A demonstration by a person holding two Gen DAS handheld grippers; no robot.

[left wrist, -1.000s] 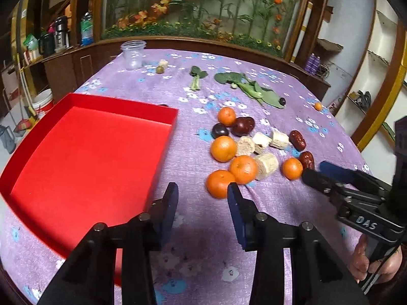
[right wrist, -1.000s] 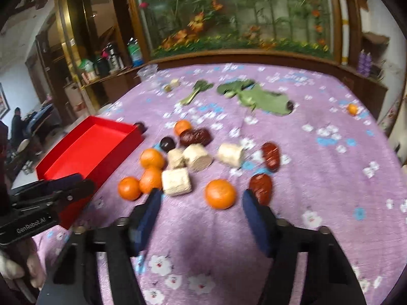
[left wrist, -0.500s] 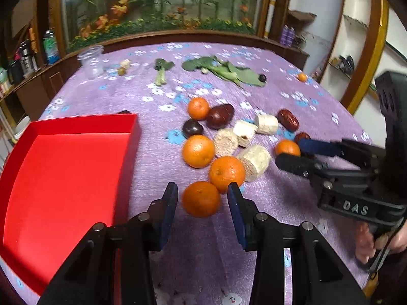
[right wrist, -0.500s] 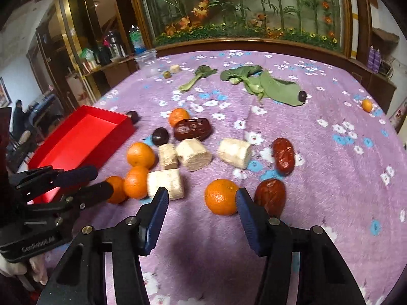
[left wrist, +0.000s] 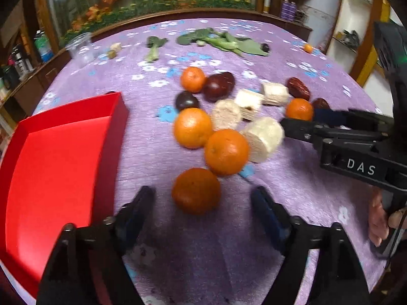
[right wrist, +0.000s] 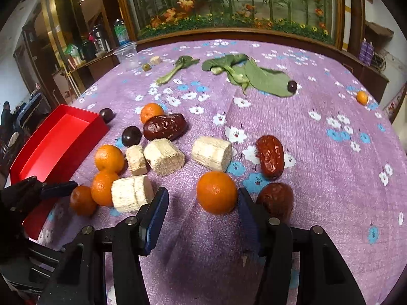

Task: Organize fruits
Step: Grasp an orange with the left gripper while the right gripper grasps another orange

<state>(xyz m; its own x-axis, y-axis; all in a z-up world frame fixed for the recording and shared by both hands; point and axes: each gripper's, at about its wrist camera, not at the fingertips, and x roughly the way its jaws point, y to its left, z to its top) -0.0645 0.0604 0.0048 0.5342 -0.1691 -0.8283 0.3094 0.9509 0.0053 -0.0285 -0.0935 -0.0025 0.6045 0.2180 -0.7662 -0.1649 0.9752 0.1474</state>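
Note:
My left gripper (left wrist: 203, 203) straddles the nearest orange (left wrist: 195, 190) on the purple floral cloth. Its jaws are opening, with gaps on both sides of the fruit. The red tray (left wrist: 51, 165) lies just left of it. My right gripper (right wrist: 201, 208) stands around a lone orange (right wrist: 217, 192). Its jaws are closing: the right pad is almost against the fruit and the left pad is well clear. Two more oranges (left wrist: 226, 151) sit behind the left gripper's orange. A dark red date (right wrist: 276, 199) lies just right of the right gripper.
Pale cut chunks (right wrist: 164, 156), dark plums (right wrist: 131, 136), more dates (right wrist: 270, 156) and another orange (right wrist: 151, 111) crowd the middle. Leafy greens (right wrist: 254, 76), a plastic cup (right wrist: 127, 56) and a small orange (right wrist: 362, 97) lie farther back. A hand (left wrist: 381, 218) holds the right gripper.
The left gripper came forward and down over the nearest orange, and its jaws spread wide. The right gripper moved up to the lone orange and its jaws narrowed.

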